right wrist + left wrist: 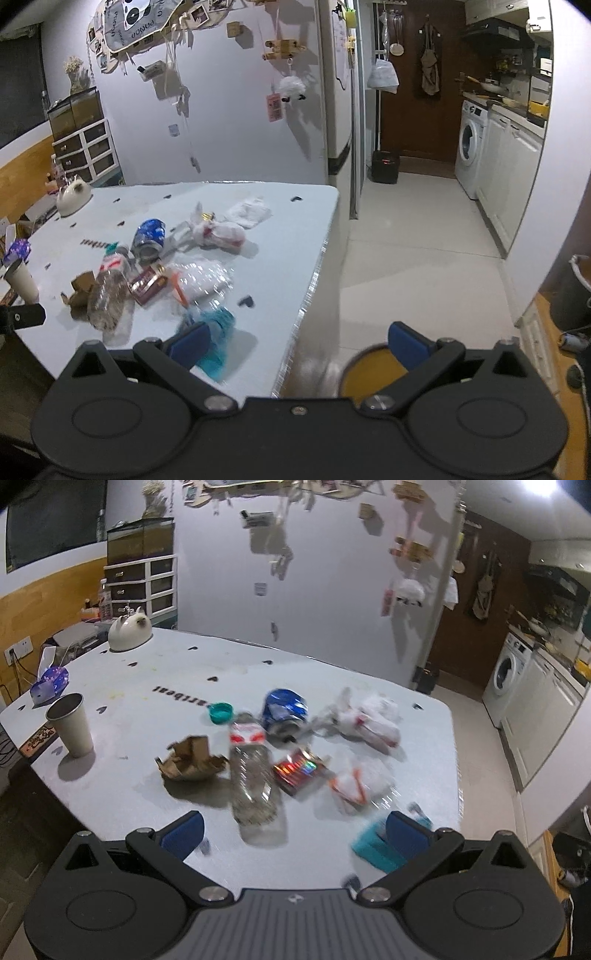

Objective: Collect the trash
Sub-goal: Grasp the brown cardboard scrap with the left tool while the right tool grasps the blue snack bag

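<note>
Counter (147, 686): pale surface carrying all visible trash; nothing appears removed from it.
Clear plastic bottle (253, 779): lies on its side at the centre of the heap, nearest the left claw.
Plastic bags (373, 716): crumpled on the far right of the heap; a second clear wrapper (354, 782) lies nearer.
Blue can (284, 710): crushed, lying behind the bottle.
Torn cardboard (192, 762): just left of the bottle, touching it.
Shiny red packet (299, 770): just right of the bottle.
Teal wrapper (216, 334): at the near counter edge, blurred.
Teal cap (221, 712): small, behind the bottle.
Left claw (293, 830): spread wide, empty, above the near edge, facing the bottle.
Right claw (299, 343): spread wide, empty, straddling the counter corner; a yellow-lined round container (373, 373), possibly the bin, sits on the floor below.
Progress: judged at the start; every item is left to collect.
</note>
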Demonstrator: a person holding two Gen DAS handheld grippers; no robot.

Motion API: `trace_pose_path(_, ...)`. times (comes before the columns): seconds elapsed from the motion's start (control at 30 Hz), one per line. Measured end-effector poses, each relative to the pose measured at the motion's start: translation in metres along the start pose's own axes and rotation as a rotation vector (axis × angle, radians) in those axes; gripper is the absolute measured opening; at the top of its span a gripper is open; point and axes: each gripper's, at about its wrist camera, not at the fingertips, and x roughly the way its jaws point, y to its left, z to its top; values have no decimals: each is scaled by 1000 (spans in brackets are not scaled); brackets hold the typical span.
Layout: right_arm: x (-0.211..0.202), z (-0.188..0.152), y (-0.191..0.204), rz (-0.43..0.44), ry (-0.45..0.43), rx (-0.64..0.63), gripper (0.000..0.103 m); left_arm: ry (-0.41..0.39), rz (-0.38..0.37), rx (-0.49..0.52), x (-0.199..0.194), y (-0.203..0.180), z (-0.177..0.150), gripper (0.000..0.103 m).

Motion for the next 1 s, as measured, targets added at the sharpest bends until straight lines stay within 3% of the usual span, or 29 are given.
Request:
trace_pose_path(0.27, 53, 21, 49, -10, -20, 44, 103, 18, -3, -7, 57, 66, 59, 103)
trace_pose_path(0.47, 94, 24, 81, -28, 24, 83, 103, 39, 10, 13, 100, 115, 89, 103)
trace_pose_path(0.6, 117, 23, 94, -45, 70, 110, 103, 78, -25, 24, 134, 144, 102, 103)
trace_pose_path(0.7, 131, 21, 100, -61, 99, 112, 103, 126, -81, 25, 158, 161, 106, 98)
trace_pose_path(0.87, 151, 16, 105, -70, 141, 108, 103, 198, -165, 44, 195, 171, 108, 79)
trace_pose_path(1.0, 165, 12, 108, -58, 179, 103, 103, 261, -185, 80, 225, 169, 106, 77)
